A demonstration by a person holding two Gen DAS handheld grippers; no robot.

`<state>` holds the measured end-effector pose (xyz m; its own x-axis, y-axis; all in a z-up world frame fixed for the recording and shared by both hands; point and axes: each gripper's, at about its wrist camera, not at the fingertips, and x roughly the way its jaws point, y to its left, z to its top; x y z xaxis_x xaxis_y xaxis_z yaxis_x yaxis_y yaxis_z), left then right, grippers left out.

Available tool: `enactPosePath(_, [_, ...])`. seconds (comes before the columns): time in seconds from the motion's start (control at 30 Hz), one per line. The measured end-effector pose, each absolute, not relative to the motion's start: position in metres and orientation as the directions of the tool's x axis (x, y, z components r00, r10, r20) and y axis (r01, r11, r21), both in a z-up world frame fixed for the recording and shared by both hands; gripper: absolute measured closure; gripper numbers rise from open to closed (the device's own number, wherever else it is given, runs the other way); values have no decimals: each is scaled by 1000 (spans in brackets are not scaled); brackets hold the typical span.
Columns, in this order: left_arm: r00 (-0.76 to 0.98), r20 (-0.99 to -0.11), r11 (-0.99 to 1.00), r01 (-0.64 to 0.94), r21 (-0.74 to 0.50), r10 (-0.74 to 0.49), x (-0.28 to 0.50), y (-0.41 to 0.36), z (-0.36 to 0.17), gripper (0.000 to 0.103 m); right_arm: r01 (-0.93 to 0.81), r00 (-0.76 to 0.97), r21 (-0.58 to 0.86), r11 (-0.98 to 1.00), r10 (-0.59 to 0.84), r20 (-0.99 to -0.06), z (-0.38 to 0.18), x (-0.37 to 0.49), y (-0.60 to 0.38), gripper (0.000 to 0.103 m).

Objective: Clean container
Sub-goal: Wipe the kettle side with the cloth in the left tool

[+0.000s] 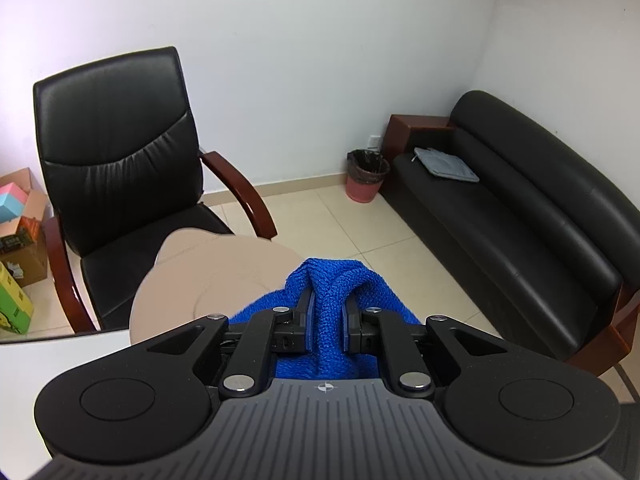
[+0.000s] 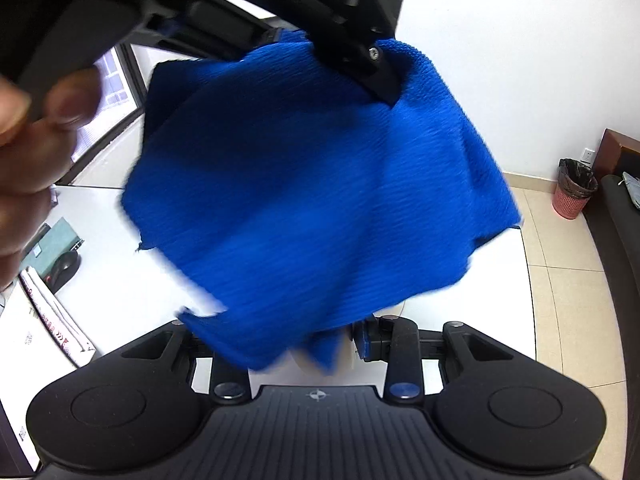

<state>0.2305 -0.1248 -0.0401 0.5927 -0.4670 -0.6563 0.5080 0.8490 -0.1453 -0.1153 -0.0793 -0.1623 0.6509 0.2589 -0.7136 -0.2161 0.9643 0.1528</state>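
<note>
White table (image 2: 516, 280); one blue cloth (image 1: 326, 312) clamped by left gripper (image 1: 325, 320); right gripper (image 2: 344, 344) seemingly grips container (image 2: 344, 360).

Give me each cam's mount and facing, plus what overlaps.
Left wrist: sits on the left gripper, faces down over the beige container toward chair, sofa and floor; its fingers clamp the blue cloth.
Right wrist: sits on the right gripper, faces the hanging blue cloth over the white table; a hand and the left gripper show above.
Shared: cloth, pink waste bin.

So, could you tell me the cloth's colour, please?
Blue; the cloth shows best in the right wrist view.
</note>
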Motion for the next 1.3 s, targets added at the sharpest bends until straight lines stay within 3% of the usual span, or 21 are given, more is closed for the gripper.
enactPosePath(0.77, [700, -623, 933, 321, -162, -349, 269, -72, -43, 87, -216, 651, 155, 964, 261, -713, -182, -223, -89, 66])
enactPosePath(1.0, [723, -615, 948, 276, -160, -314, 242, -52, -44, 87, -209, 651, 157, 965, 257, -714, -183, -164, -114, 66])
enactPosePath(1.1, [725, -614, 949, 265, -170, -312, 232, -47, -45, 87, -207, 650, 156, 966, 255, -716, -158, -113, -84, 66])
enactPosePath(1.3, [714, -623, 947, 261, -186, -319, 217, -44, -43, 87, -203, 647, 156, 967, 252, -719, -168, -19, -78, 66])
